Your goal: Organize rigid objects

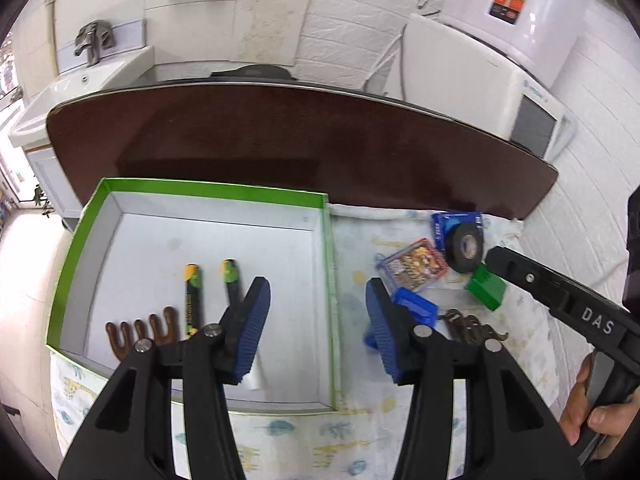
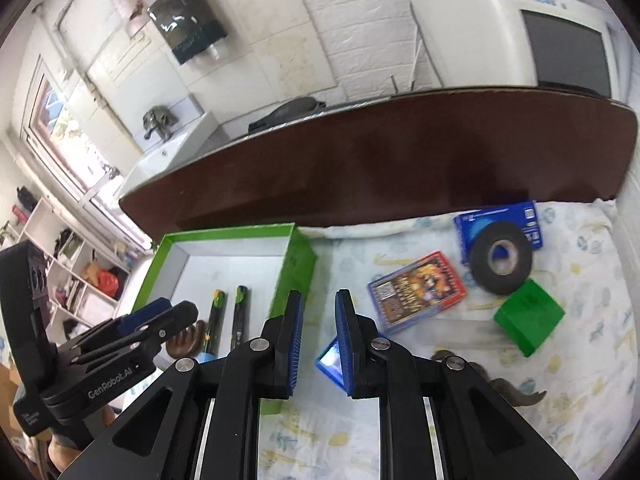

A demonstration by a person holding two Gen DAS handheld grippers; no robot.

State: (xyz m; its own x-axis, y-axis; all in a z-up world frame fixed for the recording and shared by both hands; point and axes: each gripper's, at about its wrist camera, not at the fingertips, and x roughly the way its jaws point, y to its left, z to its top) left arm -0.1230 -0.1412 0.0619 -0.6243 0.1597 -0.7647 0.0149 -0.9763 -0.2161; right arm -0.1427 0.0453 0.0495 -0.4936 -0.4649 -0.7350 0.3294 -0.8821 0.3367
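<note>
While the left hand-held gripper [image 1: 316,320] is held spread and empty above the green box's [image 1: 326,280] right wall, two markers [image 1: 192,300] and a brown comb-like piece [image 1: 138,330] are seen lying inside. Pressed together with nothing gripped, the right hand-held gripper [image 2: 316,336] is angled down over the patterned cloth [image 2: 580,360], where a small blue box [image 2: 330,360], card pack [image 2: 416,290], green block [image 2: 528,316] and tape roll [image 2: 502,258] lie beyond.

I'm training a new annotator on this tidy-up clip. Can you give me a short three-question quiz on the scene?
1. True or false: the green-rimmed box holds two marker pens.
2. The black tape roll leans on which item? A) blue packet B) green block C) card box
3. Which gripper has the wider gap, left gripper or right gripper?

Key: 1 true; 2 A; 3 left.
</note>
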